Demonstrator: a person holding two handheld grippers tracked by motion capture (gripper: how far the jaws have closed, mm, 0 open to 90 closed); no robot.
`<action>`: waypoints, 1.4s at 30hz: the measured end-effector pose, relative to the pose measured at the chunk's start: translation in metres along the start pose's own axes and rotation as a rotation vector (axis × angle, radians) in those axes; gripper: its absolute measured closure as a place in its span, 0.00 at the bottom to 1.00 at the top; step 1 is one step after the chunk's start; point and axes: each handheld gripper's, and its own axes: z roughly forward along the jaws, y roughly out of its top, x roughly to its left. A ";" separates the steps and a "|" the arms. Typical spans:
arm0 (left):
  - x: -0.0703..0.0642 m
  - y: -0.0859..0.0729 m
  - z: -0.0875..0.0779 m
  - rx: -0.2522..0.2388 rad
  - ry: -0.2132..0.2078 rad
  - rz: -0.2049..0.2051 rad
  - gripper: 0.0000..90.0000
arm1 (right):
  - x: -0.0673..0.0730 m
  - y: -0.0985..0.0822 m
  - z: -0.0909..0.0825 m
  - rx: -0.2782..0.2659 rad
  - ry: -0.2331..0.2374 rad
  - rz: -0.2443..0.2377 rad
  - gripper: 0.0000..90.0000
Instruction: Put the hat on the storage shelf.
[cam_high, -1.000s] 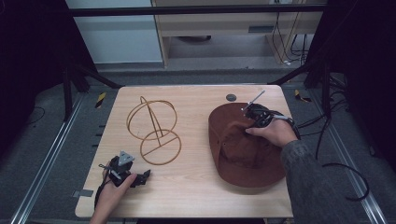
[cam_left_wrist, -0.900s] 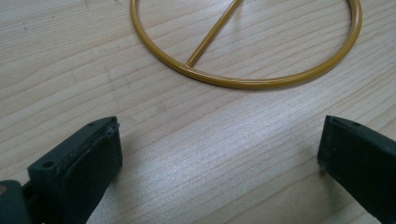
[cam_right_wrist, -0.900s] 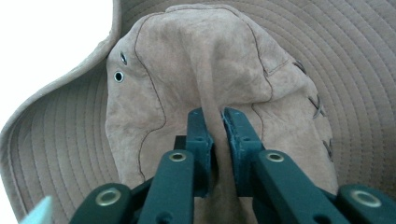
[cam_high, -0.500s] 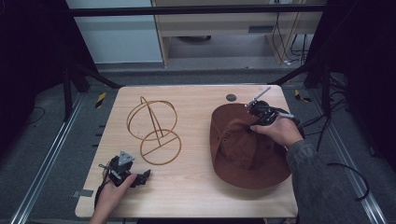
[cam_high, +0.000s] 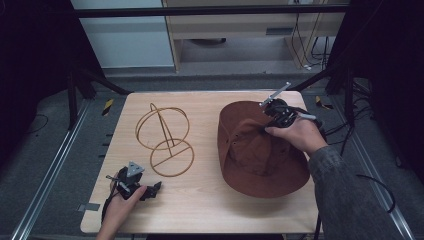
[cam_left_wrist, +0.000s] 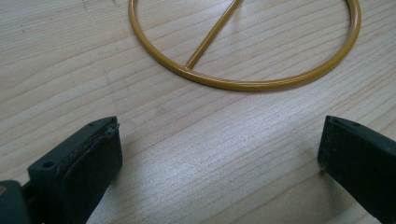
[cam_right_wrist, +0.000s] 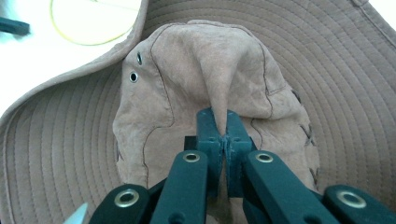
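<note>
The right gripper (cam_right_wrist: 223, 122) is closed tight on a pinched fold of cloth at the crown of a brown hat (cam_right_wrist: 196, 70); in the right gripper view the 2 black jaws are seen pressed together with the fold squeezed between them. From the high view the right gripper (cam_high: 266, 126) is held by the right hand (cam_high: 295, 134) over the far right part of the hat (cam_high: 250, 150). The hat is seen at the right half of the wooden counter (cam_high: 210, 195), its wide stitched brim spread out and its near edge close to the counter's front right. 2 small metal eyelets (cam_right_wrist: 136, 67) are seen on the side of the crown.

The left gripper (cam_high: 155, 188) is held low at the front left corner of the counter by the left hand (cam_high: 122, 202). In the left gripper view its 2 jaws are spread wide apart with nothing between them but the bare counter (cam_left_wrist: 196, 154). Just beyond them the round base ring of a yellow wire stand (cam_left_wrist: 243, 84) is seen lying flat. In the high view the stand (cam_high: 165, 132) is set left of the hat, apart from it, with an upright hoop rising above its base ring.
</note>
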 end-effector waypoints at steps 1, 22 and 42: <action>0.000 0.000 0.000 0.000 0.000 0.000 0.00 | 0.001 0.002 -0.002 -0.005 0.004 -0.004 0.99; 0.000 0.001 0.001 0.000 0.000 0.001 0.00 | 0.019 0.024 -0.033 -0.099 0.005 -0.039 0.99; 0.000 0.003 0.003 0.000 -0.003 0.007 0.00 | 0.030 0.040 -0.056 -0.149 0.015 -0.073 0.99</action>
